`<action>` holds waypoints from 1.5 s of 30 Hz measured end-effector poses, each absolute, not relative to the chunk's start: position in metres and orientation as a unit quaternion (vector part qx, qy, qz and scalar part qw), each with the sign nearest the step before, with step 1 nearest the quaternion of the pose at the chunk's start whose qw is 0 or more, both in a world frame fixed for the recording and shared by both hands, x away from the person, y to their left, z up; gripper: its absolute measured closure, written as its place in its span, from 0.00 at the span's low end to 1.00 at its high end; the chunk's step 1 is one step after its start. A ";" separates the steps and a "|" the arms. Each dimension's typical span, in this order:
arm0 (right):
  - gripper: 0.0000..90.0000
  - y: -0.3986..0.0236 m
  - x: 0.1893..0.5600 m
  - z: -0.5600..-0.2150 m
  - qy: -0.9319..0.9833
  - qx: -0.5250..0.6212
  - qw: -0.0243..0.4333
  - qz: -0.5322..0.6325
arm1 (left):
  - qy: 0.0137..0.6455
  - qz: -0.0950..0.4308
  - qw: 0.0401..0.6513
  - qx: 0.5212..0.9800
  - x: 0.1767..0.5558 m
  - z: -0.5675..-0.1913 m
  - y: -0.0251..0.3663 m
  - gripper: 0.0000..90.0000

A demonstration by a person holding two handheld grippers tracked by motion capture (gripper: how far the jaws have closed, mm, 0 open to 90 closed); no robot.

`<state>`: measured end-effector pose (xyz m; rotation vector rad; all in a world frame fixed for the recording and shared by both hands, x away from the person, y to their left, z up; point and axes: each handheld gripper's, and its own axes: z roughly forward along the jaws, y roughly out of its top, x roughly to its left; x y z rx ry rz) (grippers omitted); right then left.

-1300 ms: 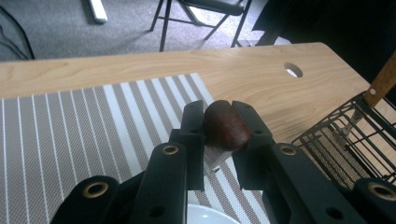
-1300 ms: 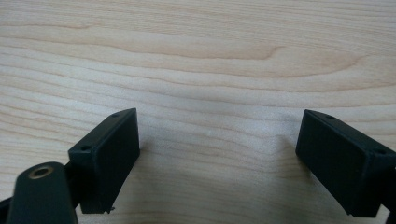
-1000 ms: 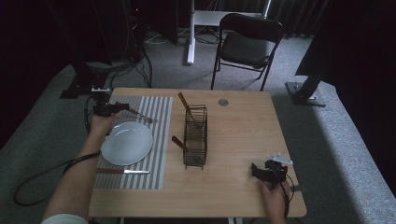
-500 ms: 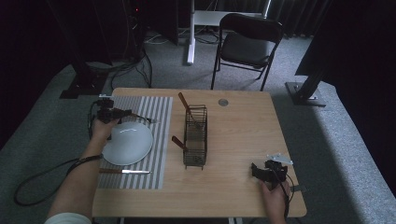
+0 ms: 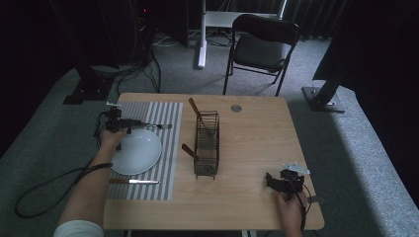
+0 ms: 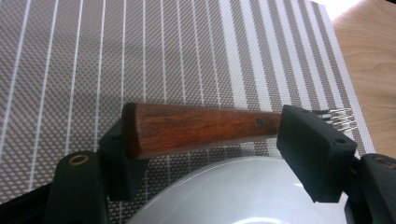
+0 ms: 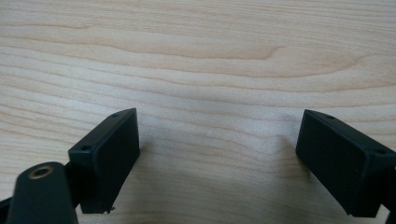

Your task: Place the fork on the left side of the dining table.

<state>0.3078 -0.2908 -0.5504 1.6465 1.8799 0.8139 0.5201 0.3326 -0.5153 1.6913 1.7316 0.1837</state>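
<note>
Two grippers from above: the left gripper (image 5: 114, 124) sits on the striped mat (image 5: 148, 111) at the plate's (image 5: 136, 153) far edge, fork (image 5: 148, 126) sticking out to its right. Right gripper (image 5: 281, 180) rests on bare table (image 5: 252, 143), jaws apart. Up close, left jaws have just been opening; the fork's wooden handle (image 6: 196, 128) lies crosswise between them, unclamped, plate just under it.
</note>
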 end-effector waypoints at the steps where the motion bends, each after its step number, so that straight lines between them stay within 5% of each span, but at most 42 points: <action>1: 0.15 -0.291 0.308 -0.550 0.692 0.606 0.254 0.299 | 0.671 0.069 0.347 0.651 0.521 -0.516 0.333 0.31; 8: 0.15 -0.291 0.308 -0.550 0.692 0.606 0.254 0.300 | 0.697 0.110 0.312 0.636 0.525 -0.519 0.335 0.21; 11: 0.15 -0.291 0.308 -0.550 0.692 0.606 0.254 0.300 | 0.687 0.123 0.320 0.641 0.524 -0.517 0.335 0.10; 15: 0.15 -0.291 0.308 -0.550 0.692 0.606 0.254 0.300 | 0.678 0.169 0.311 0.645 0.521 -0.510 0.332 0.10; 45: 0.14 -0.291 0.308 -0.550 0.692 0.606 0.254 0.299 | 0.630 0.188 0.312 0.686 0.450 -0.499 0.296 0.10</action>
